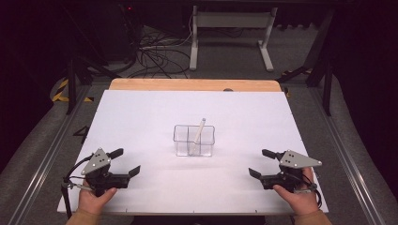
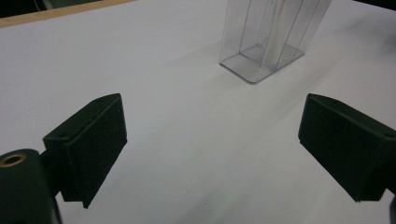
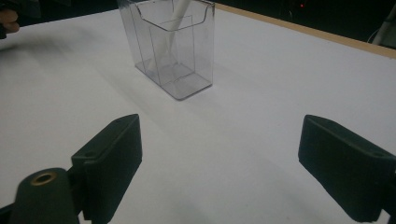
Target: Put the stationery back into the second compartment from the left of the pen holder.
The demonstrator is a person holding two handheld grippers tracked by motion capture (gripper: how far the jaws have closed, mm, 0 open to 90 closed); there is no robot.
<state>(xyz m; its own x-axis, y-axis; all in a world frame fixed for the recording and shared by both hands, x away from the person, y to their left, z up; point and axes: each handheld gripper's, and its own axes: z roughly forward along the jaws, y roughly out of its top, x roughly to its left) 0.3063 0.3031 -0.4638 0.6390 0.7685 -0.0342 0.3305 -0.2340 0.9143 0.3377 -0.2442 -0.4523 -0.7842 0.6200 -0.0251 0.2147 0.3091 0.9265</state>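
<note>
The clear holder [image 1: 194,140] stands upright at the middle of the white table [image 1: 141,112], ahead of both grippers and well apart from each, with a pale pen [image 1: 198,133] leaning inside it, its top poking above the rim toward the far side. The left gripper [image 1: 126,161] rests low near the table's near edge with its 2 jaws spread wide and nothing between them; in the left gripper view the holder's base [image 2: 261,60] sits ahead of and a little toward the right-hand finger [image 2: 345,144]. The right gripper [image 1: 264,163] mirrors it, jaws likewise wide apart and empty; in its own view the holder [image 3: 173,46] lies ahead, nearer the left-hand finger [image 3: 112,163], and the pen [image 3: 180,11] slants across 1 compartment. The likely step is a reach toward the pen or the holder. To do it well, I would bring 1 gripper in from above so that the fingers straddle the pen's free upper end rather than the thin plastic wall, then close gently. The holder looks light and could slide or tip, so the other gripper should probably steady it from its side, fingers around a wall, before anything is lifted.
</note>
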